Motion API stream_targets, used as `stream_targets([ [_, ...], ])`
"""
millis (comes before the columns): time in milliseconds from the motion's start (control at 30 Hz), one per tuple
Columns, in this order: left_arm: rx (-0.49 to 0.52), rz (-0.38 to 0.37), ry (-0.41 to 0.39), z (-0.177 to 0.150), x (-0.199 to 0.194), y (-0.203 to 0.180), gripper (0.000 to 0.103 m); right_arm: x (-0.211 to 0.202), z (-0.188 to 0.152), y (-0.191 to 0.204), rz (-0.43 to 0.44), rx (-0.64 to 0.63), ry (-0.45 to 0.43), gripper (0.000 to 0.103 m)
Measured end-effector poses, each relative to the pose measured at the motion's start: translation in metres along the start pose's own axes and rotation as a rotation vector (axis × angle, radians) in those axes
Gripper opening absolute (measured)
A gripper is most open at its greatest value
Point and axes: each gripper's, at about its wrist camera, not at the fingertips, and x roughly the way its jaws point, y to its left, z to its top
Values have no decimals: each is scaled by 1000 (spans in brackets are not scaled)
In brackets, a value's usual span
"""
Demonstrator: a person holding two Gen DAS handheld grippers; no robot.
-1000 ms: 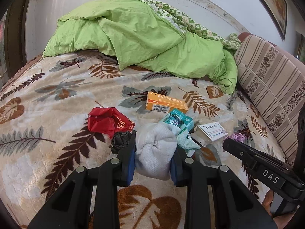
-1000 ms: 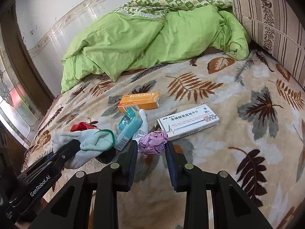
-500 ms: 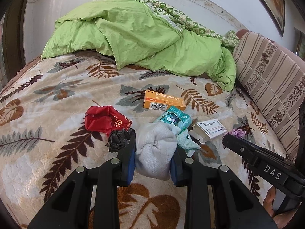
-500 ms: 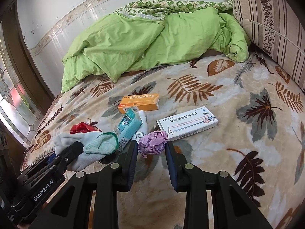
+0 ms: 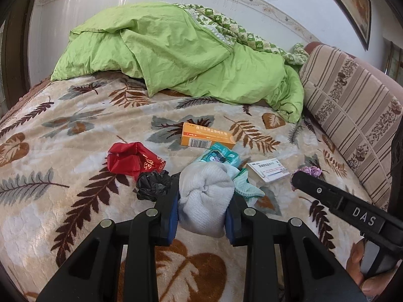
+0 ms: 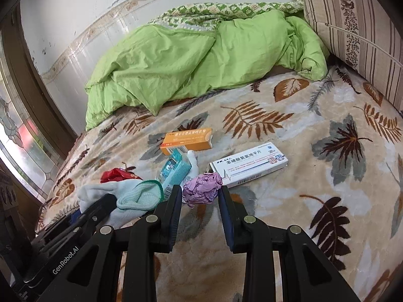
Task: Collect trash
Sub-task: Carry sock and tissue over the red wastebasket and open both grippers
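The left gripper [image 5: 203, 202] is clamping a grey-white sock [image 5: 205, 196] low in the centre of the left wrist view, its pads sinking into the knit. The sock is looking soft, light and springy, so a pinch across its bunched middle should be holding well, though the loose mint-edged cuff [image 6: 141, 196] is trailing to one side and may snag.

The right gripper [image 6: 200, 198] is sitting with its jaws narrowly apart on either side of a crumpled lilac wad [image 6: 201, 188], low in the centre of the right wrist view; whether the pads are pressing it cannot be told. The wad is looking thin, feather-light and easily crushed, best taken across its widest bulge.

Above it, a white carton [image 6: 249, 167] and an orange carton [image 6: 186, 141] are lying flat on the plush leaf-print blanket [image 6: 314, 201]: stiff, smooth and best gripped across their narrow sides. A teal packet [image 6: 173, 167], a red wrapper [image 5: 133, 159] and a black crumpled bag [image 5: 153, 185] are looking flimsy and slick.
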Motion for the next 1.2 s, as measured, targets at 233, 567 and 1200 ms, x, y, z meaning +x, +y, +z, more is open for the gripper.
stream_targets([
  [233, 39, -53, 8, -13, -26, -20, 28, -49, -12, -6, 66, 47, -31, 31],
  [567, 172, -269, 44, -44, -75, -108, 28, -166, -57, -73, 98, 162, -32, 31],
  [1200, 498, -602, 213, -109, -109, -303, 29, -339, -127, -231, -209, 410, -119, 32],
])
